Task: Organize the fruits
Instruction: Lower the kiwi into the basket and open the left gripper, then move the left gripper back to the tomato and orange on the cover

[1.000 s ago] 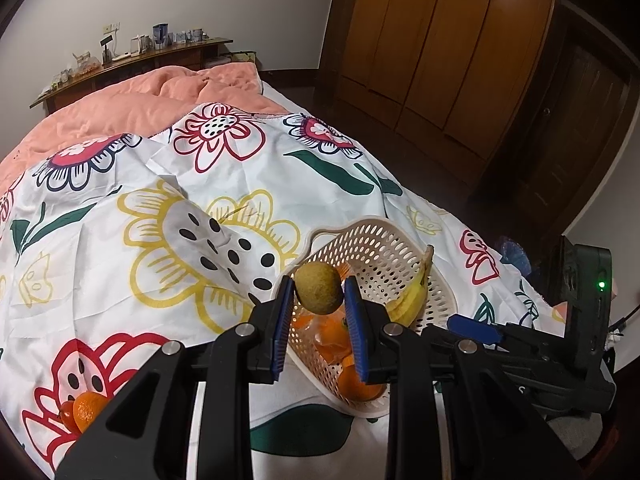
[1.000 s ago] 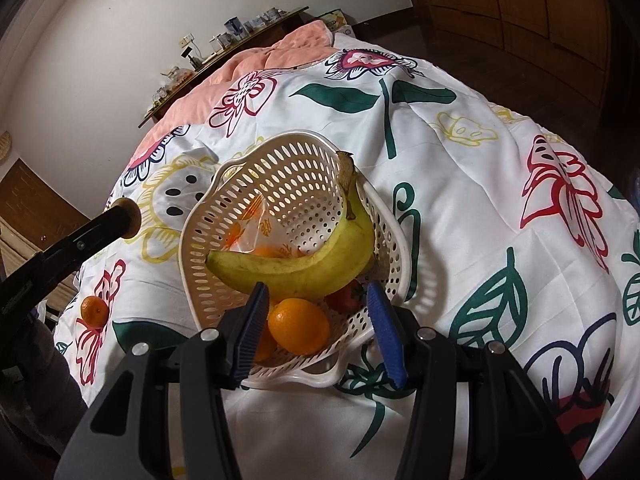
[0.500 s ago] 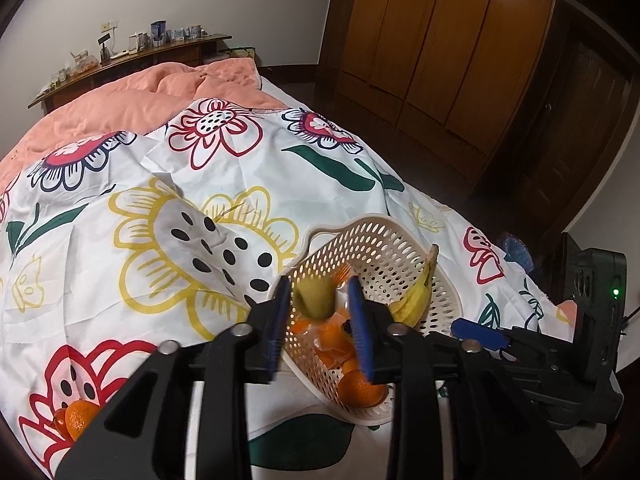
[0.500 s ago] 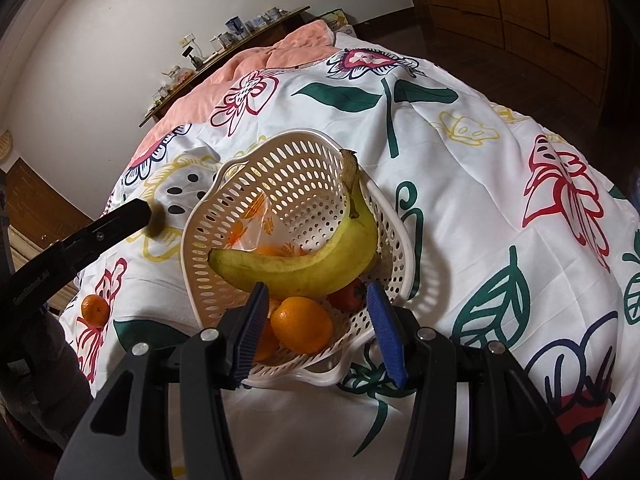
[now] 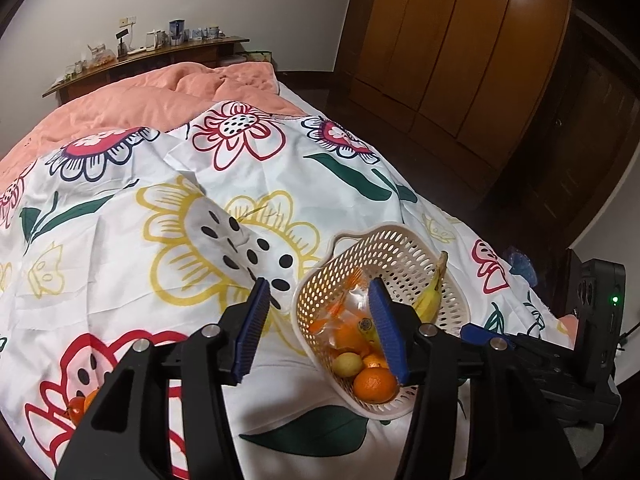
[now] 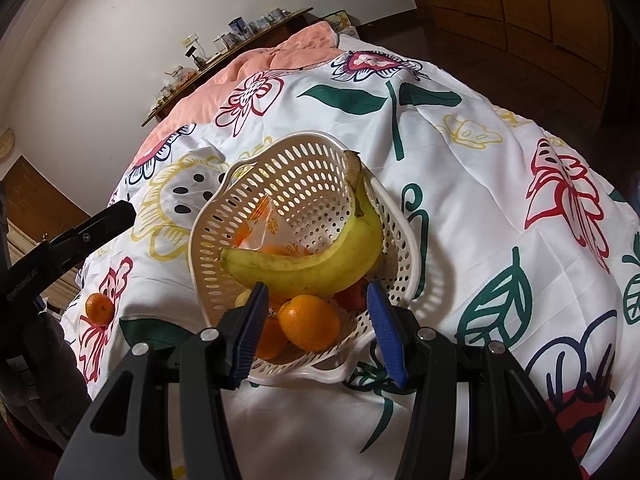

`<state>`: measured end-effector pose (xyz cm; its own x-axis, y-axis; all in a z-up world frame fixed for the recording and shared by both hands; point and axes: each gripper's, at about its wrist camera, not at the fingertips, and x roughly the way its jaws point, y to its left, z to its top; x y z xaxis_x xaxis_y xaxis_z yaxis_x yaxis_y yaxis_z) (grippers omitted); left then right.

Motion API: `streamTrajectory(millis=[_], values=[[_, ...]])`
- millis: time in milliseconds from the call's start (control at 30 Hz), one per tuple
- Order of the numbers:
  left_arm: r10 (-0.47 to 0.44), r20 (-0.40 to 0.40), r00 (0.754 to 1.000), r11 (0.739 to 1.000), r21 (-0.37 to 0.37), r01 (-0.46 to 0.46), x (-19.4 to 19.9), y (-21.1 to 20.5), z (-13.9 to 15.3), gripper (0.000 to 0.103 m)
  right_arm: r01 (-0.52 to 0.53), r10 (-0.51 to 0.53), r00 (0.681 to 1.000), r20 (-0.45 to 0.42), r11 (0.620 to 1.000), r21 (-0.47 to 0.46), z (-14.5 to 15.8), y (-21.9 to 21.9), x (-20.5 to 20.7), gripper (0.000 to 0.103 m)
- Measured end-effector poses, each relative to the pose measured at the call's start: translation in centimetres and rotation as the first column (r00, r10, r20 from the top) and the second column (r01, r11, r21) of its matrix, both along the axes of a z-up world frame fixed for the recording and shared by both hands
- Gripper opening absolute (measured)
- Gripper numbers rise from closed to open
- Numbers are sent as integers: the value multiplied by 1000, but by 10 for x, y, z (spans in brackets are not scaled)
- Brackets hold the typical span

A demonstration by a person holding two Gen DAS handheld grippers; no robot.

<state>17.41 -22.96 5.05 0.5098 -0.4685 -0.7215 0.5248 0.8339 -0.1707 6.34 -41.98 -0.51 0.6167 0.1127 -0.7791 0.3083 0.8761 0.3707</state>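
Left wrist view: a bed (image 5: 120, 248) under a flowered white cover fills the frame, pink quilt (image 5: 160, 96) and cluttered shelf (image 5: 148, 56) upper left, wooden wardrobe (image 5: 460, 40) upper right. The basket (image 5: 452, 280) of fruit sits lower right, a banana (image 6: 312, 264) across it. The left gripper (image 5: 320, 328) has its jaws opening, empty; the right gripper (image 6: 316, 328) has its jaws partly open around the basket's near rim.
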Motion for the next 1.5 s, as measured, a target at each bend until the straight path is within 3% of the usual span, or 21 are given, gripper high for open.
streamTrajectory(millis=[667,800,900,1367,1500], values=[[25,49,999,1000,1,-25,-23,22,10,62,-23,24,1000,19,1000,-10,11,14,0,60],[60,67,996,998,8,-61,-27,33,12,80,-30,30,999,26,999,-11,14,17,1,63],[100,65,993,995,14,-101,-27,44,14,86,-36,37,999,27,999,-12,15,21,2,63],[189,141,972,979,45,-197,-37,78,21,94,-85,86,996,34,996,-25,24,47,4,64],[212,143,967,975,39,-219,-39,87,21,94,-92,93,994,48,995,-22,27,55,4,76]])
